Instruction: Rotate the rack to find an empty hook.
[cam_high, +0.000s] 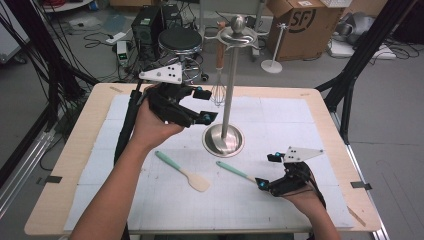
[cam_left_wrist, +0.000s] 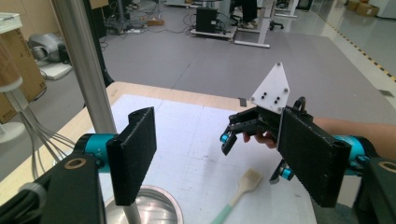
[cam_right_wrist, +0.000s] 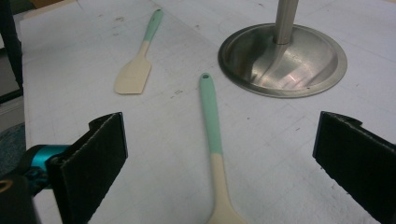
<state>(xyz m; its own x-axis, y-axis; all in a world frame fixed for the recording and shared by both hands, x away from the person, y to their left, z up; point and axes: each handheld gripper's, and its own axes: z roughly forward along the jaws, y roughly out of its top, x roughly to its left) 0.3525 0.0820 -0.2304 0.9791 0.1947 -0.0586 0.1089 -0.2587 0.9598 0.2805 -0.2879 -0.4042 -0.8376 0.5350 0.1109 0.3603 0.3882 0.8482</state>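
Note:
A steel utensil stand rises from a round base at the middle of the table, and a whisk with a wooden handle hangs from its top. My left gripper hovers just left of the pole, open, with nothing between its pads. Two spatulas with teal handles lie in front of the stand. One spatula lies free. The other spatula lies flat on the mat between the open jaws of my right gripper, untouched by the pads.
A white gridded mat covers the wooden table. The stand's base lies just beyond the right gripper. A stool, boxes and cables crowd the floor behind the table.

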